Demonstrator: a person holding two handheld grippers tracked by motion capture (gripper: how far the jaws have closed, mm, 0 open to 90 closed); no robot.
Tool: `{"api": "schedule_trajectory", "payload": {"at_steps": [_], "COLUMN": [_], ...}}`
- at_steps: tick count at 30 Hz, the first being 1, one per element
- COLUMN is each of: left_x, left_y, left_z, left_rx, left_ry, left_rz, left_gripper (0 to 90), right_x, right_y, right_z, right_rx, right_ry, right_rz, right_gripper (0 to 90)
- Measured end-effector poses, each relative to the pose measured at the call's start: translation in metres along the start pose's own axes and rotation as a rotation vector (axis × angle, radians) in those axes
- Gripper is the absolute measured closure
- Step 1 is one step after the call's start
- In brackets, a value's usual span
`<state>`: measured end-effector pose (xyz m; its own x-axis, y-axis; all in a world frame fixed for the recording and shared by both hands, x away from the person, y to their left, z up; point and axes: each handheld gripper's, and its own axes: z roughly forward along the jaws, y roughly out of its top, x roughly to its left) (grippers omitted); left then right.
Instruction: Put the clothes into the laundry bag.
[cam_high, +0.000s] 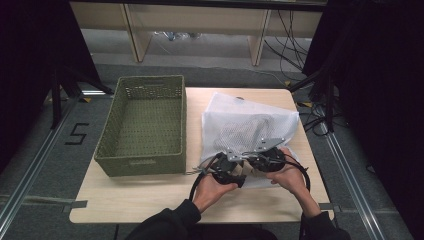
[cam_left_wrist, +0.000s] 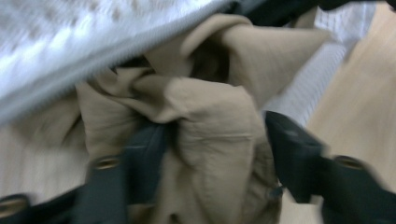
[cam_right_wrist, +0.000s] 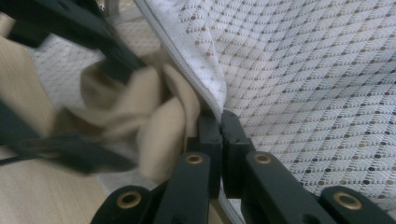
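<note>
Bulging from the mouth of the white mesh laundry bag (cam_high: 240, 125) at six o'clock on the worktop (cam_high: 150, 200), the beige cloth (cam_left_wrist: 210, 140) sits between the left gripper (cam_left_wrist: 212, 149), whose jaws stand apart around a fold. The right gripper (cam_right_wrist: 222, 128) is clamped on the bag's zipper edge (cam_right_wrist: 196, 79). A green basket (cam_high: 145, 125) stands at the bag's nine o'clock.

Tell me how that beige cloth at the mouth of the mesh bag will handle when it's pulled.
The beige cloth is bunched in deep folds between the left gripper's jaws, so it is probably floppy and will drape. It looks thin, likely light. It may snag on the edge of the mesh bag, which the right gripper pinches.
</note>
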<state>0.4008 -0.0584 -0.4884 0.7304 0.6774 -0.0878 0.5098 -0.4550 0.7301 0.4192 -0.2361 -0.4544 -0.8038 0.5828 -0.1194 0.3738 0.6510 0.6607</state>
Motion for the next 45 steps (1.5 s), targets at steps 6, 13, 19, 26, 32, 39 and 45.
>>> {"api": "schedule_trajectory", "payload": {"at_steps": [6, 13, 19, 26, 32, 39, 45], "left_x": [0.015, 0.039, 0.038, 0.03, 0.033, 0.039, 0.034], "left_y": [0.009, 0.026, 0.01, -0.013, -0.017, 0.007, -0.004], "left_z": [0.011, 0.002, 0.014, -0.016, -0.009, 0.015, -0.001], "left_rx": [-0.052, -0.136, -0.02, 0.01, 0.022, -0.036, -0.002], "left_ry": [0.054, 0.18, 0.107, 0.082, 0.056, 0.111, 0.07], "left_rz": [-0.045, -0.039, 0.003, 0.011, 0.062, 0.034, 0.04], "left_gripper": [81.5, 81.5, 65.8, 41.3, 73.8, 83.5, 63.6], "right_x": [-0.003, 0.003, 0.012, 0.002, 0.006, 0.011, 0.012], "right_y": [0.002, 0.01, -0.005, -0.018, -0.016, -0.011, -0.017], "right_z": [-0.021, -0.046, -0.015, -0.001, 0.001, -0.007, 0.003], "right_rx": [-0.039, -0.051, 0.053, 0.09, 0.083, 0.069, 0.085], "right_ry": [-0.004, 0.035, 0.074, 0.092, 0.06, 0.102, 0.101], "right_rz": [0.013, -0.037, -0.019, 0.016, 0.015, -0.002, -0.007], "right_gripper": [90.0, 90.0, 90.0, 90.0, 90.0, 90.0, 90.0]}}
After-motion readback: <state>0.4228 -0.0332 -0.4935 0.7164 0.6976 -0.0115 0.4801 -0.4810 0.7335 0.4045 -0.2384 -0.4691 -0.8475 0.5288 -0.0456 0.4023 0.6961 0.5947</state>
